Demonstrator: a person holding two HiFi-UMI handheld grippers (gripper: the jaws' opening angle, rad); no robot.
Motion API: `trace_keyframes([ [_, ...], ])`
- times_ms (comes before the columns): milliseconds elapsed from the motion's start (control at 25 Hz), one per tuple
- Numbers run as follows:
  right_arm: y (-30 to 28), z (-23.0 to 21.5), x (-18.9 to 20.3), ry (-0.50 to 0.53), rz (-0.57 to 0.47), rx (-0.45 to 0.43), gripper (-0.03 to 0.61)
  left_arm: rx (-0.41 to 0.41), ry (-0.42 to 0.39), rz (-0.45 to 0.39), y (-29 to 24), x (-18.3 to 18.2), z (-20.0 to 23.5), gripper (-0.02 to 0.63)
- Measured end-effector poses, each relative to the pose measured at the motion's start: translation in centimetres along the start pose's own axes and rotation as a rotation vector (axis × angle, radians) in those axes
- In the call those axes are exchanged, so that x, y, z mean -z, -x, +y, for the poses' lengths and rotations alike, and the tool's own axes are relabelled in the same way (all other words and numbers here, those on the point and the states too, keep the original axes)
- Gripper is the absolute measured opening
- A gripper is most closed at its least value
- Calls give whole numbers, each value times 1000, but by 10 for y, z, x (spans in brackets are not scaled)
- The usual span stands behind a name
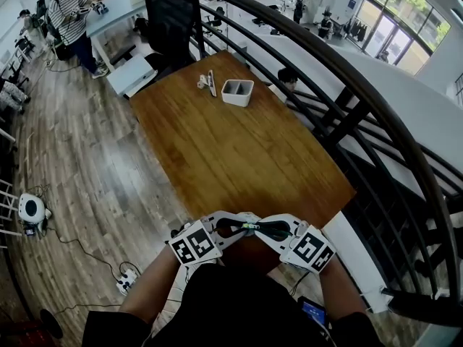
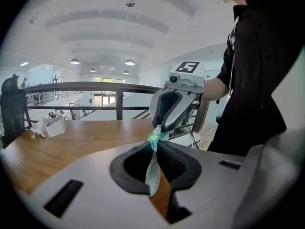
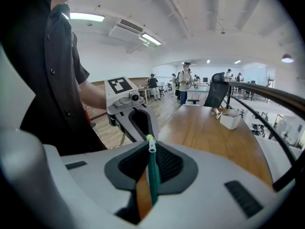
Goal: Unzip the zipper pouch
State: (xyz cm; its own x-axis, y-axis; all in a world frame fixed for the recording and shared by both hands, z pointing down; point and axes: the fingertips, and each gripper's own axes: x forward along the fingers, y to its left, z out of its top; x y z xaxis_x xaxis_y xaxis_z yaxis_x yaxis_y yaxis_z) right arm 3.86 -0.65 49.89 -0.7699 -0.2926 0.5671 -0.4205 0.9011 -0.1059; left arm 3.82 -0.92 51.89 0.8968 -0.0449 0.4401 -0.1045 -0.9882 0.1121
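Held at chest height over the near edge of the desk [image 1: 217, 143], a slim teal-green pouch [image 1: 250, 227] hangs between two hand-held tools that meet tip to tip in front of a person in a dark shirt. The left claw [image 2: 155, 149] is pinched narrow on one end of the pouch, where the pale teal fabric droops in a thin fold below a yellow-green tab. The right claw [image 3: 151, 150] is likewise closed narrow on the other end, gripping a green band of zipper teeth that runs down between its dark pads. A silver slider [image 3: 151, 147] sits at the top of that band, just under the same yellow-green tip. The pouch is seen edge-on in both gripper views, so whether its mouth is parted cannot be told. Farther up the brown desk, well apart from the tools, stands a white tray [image 1: 237, 92], with a few small pale items [image 1: 207, 83] just beside it. A dark chair [image 1: 168, 20] stands at the far end. A black railing [image 1: 347, 85] curves along the right side, and a person in a striped top [image 1: 69, 13] stands far off on the wooden floor.
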Motion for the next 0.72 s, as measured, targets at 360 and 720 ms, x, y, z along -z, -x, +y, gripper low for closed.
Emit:
trace_keyframes([
  [360,2,-2,2,-17,-16,8,40,-11,-4,-9,0,-1,1,43],
  [720,1,-2,6,-14,-14,3,40,-11,6,-24,1,1,0,40],
])
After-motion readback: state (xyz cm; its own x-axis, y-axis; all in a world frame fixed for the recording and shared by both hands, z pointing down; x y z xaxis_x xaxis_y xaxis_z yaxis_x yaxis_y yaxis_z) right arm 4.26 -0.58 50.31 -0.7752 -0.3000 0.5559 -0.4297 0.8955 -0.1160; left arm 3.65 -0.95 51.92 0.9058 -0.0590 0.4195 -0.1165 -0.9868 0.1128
